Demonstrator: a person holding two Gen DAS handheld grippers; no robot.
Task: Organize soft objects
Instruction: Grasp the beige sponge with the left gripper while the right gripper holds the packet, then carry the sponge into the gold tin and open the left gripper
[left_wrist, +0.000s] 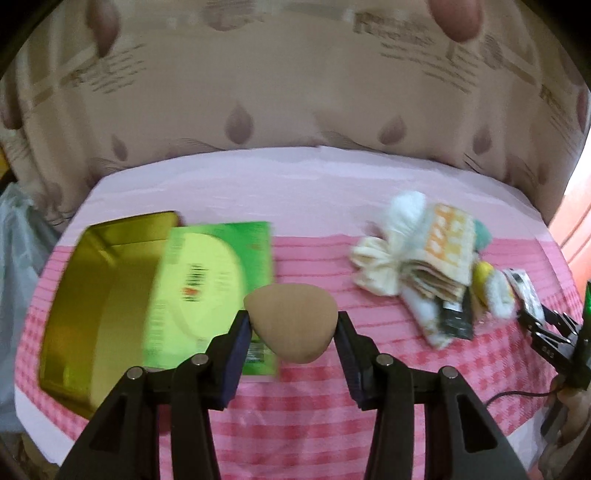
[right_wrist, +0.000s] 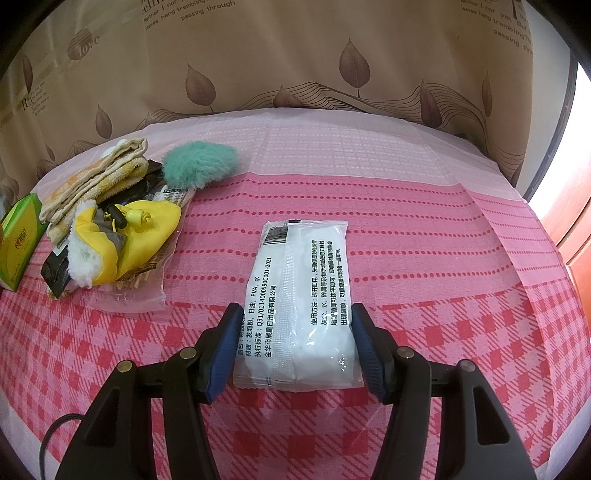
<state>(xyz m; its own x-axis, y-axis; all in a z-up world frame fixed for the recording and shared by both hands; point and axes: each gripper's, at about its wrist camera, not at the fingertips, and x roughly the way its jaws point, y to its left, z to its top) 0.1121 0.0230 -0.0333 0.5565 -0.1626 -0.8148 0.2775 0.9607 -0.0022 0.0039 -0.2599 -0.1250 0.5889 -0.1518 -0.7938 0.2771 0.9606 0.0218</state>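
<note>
Over the cloth (left_wrist: 303, 413), L gripper (left_wrist: 293, 325) pinches a sponge (left_wrist: 291, 325) for the tin (left_wrist: 96, 295); R gripper (right_wrist: 295, 345) squeezes a pack (right_wrist: 301, 302), ready to lift.

Tan rounded sponge (left_wrist: 291, 325) – teardrop shape, clamped between left gripper (left_wrist: 293, 325) pads, raised above pink checked cloth. White printed sachet (right_wrist: 299, 306) – flat on cloth, lengthwise between right gripper (right_wrist: 295, 325) pads. Pile at side: folded towel (right_wrist: 96, 177), teal fluffy puff (right_wrist: 199, 162), yellow fleece-lined item (right_wrist: 122, 247).
</note>
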